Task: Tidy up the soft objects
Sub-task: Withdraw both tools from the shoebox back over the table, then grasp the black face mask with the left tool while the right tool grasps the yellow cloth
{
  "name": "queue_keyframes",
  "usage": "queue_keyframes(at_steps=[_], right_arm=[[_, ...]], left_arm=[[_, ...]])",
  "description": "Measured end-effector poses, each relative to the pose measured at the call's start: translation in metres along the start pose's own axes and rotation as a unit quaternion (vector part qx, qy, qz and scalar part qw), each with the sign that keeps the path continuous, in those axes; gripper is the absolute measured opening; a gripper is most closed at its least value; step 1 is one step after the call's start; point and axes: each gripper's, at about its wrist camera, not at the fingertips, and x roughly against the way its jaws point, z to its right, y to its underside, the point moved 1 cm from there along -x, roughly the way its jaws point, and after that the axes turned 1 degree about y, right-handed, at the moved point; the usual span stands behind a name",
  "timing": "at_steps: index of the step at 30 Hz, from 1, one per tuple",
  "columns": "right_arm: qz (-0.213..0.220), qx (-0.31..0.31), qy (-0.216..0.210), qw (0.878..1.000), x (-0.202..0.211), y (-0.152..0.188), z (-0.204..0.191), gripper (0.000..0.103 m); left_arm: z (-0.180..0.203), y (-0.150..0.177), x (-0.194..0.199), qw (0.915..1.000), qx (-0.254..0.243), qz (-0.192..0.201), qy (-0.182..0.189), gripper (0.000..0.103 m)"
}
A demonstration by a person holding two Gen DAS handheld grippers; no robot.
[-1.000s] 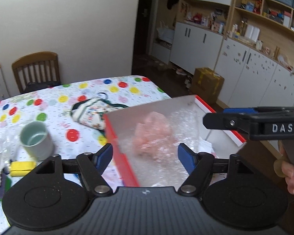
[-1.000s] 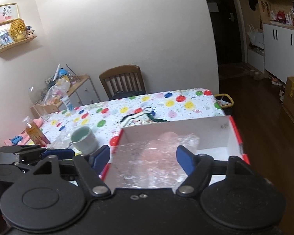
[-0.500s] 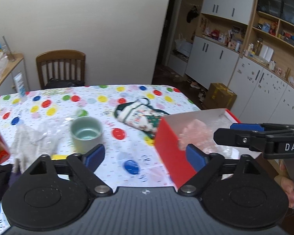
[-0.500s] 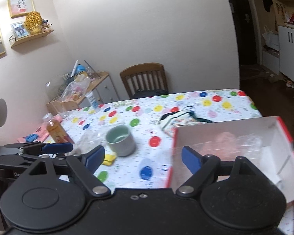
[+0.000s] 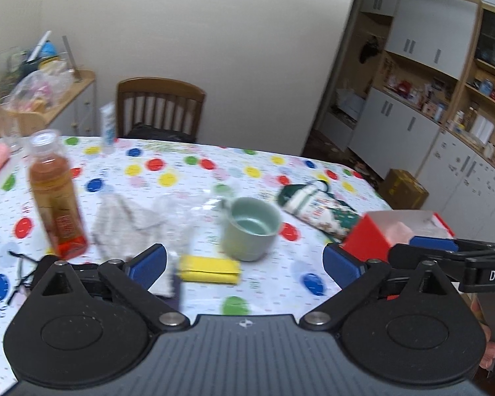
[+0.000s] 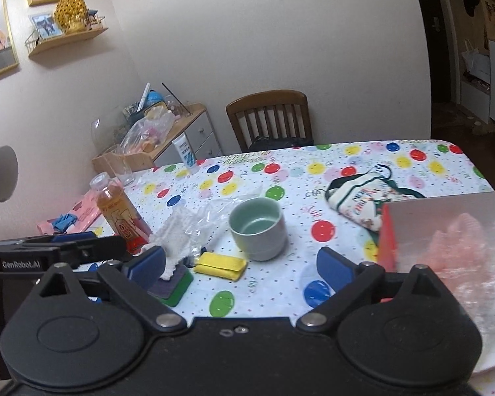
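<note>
Both grippers, left gripper (image 5: 244, 262) and right gripper (image 6: 241, 262), just opened wide, empty; yellow sponge (image 5: 209, 269) dead ahead, long axis crosswise, left nearer.

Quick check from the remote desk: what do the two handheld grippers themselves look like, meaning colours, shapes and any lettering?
Both match: a ribbed dark body, two round black discs, and black linkage arms with silver pivot pins ending in blue pads. The left gripper appears side-on in the right wrist view with white "GenRobot.AI" lettering. The right gripper appears side-on in the left wrist view with white "DAS" visible at the frame edge. No cables or sleeves show.
</note>
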Motion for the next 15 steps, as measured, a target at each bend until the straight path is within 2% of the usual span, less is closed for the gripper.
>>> queue_keyframes(at_steps=[6, 11, 15], right_arm=[[-0.005, 0.0, 0.011, 1.0, -0.033, 0.005, -0.023, 0.1], [-0.019, 0.006, 0.022, 1.0, -0.065, 0.01, -0.036, 0.1], [-0.036, 0.023, 0.031, 0.999, -0.091, 0.017, -0.045, 0.099]], left_arm=[[-0.053, 0.003, -0.001, 0.9987, 0.036, 0.003, -0.036, 0.102], [-0.086, 0.011, -0.005, 0.9966, 0.038, 0.014, -0.072, 0.102], [-0.109, 0.019, -0.013, 0.9948, 0.047, 0.006, -0.09, 0.102]])
